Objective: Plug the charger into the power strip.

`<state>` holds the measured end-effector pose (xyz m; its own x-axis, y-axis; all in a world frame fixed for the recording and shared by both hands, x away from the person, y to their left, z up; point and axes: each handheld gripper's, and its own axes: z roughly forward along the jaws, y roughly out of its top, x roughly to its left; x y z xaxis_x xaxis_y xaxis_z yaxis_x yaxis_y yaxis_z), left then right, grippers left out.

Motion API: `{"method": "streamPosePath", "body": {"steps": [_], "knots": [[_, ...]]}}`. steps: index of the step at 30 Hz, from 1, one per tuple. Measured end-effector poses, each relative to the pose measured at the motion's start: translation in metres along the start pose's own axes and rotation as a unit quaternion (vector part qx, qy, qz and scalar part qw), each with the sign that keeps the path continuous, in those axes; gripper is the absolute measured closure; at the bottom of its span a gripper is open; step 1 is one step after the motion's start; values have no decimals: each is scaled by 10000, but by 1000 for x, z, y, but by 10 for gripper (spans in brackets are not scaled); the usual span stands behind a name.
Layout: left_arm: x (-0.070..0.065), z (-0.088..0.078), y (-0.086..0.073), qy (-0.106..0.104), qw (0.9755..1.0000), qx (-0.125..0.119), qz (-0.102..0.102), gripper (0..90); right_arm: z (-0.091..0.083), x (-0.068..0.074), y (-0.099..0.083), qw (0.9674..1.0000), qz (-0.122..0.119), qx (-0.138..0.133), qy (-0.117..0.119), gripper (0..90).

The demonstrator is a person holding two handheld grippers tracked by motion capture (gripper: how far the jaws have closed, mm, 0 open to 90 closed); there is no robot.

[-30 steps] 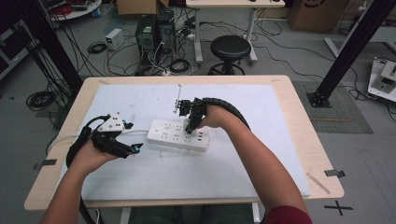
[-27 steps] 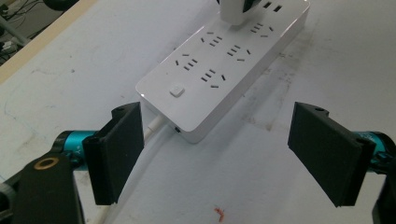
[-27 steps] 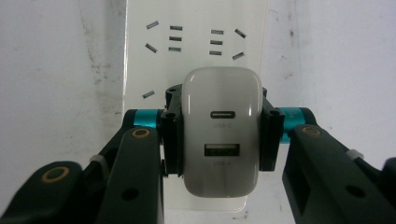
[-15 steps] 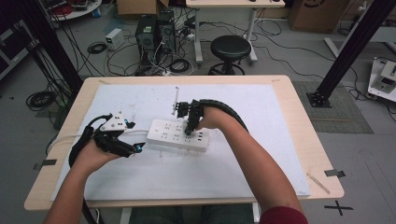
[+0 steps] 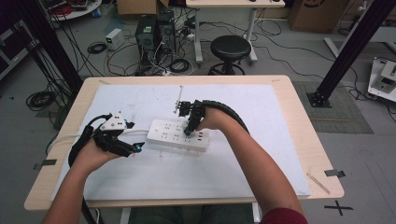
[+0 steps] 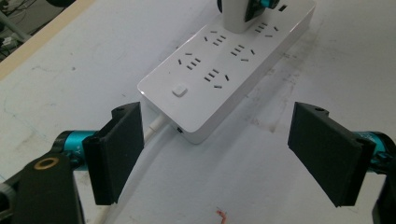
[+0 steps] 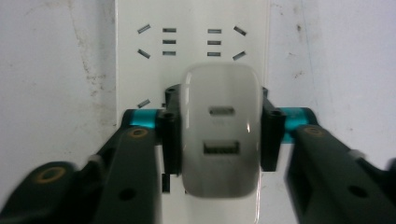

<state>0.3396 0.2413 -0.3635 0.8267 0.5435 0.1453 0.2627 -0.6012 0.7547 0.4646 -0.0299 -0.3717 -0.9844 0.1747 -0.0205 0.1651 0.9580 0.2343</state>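
A white power strip (image 5: 177,135) lies across the middle of the white mat, its cable running off to the left. My right gripper (image 5: 188,131) points down onto it, shut on a white USB charger (image 7: 219,130) that stands on the power strip (image 7: 191,42). The charger's two ports face the right gripper view. My left gripper (image 5: 138,148) rests just left of the strip's switch end, jaws wide open with nothing between them. In the left gripper view the power strip (image 6: 224,70) lies ahead, with the charger (image 6: 236,14) at its far end.
The white mat (image 5: 233,177) covers most of the wooden table (image 5: 308,140). A thin metal rod (image 5: 179,95) stands behind the strip. On the floor beyond are a black stool (image 5: 229,49), computer boxes (image 5: 152,30) and tangled cables.
The right gripper has lowered slightly onto the strip with the charger. The left gripper has stayed nearly still beside the strip's left end.
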Motion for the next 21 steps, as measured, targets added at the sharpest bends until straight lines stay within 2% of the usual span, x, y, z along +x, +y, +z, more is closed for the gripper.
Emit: {"method": "streamPosePath", "body": {"steps": [1,2,4,6,10,12,13,14,17,21], "knots": [[1,1,0,-8,10000,-5,-22,184,-3,0,-2,9997,191,-154,-23,464],[2,1,0,-27,10000,19,-11,184,-8,-2,-5,9987,317,-385,135,463],[2,2,0,-42,10000,-28,-38,184,-17,0,-12,9971,389,-650,93,404],[4,3,2,-35,10000,-2,-28,184,-26,1,-20,9950,471,-863,149,380],[5,4,6,-19,10000,-6,-6,184,-43,8,-37,9880,627,-1410,96,315],[6,4,9,-37,10000,-34,17,184,-49,11,-46,9826,717,-1710,80,281],[6,4,10,-41,10000,-50,14,184,-52,13,-51,9787,817,-1878,115,271],[6,5,10,-54,9999,-124,-31,184,-54,15,-56,9764,821,-1997,99,256],[7,5,12,-81,9997,-213,-3,184,-61,24,-72,9688,946,-2289,50,226],[7,4,10,-142,9995,-274,6,184,-67,36,-96,9552,1110,-2744,-42,203]]}}
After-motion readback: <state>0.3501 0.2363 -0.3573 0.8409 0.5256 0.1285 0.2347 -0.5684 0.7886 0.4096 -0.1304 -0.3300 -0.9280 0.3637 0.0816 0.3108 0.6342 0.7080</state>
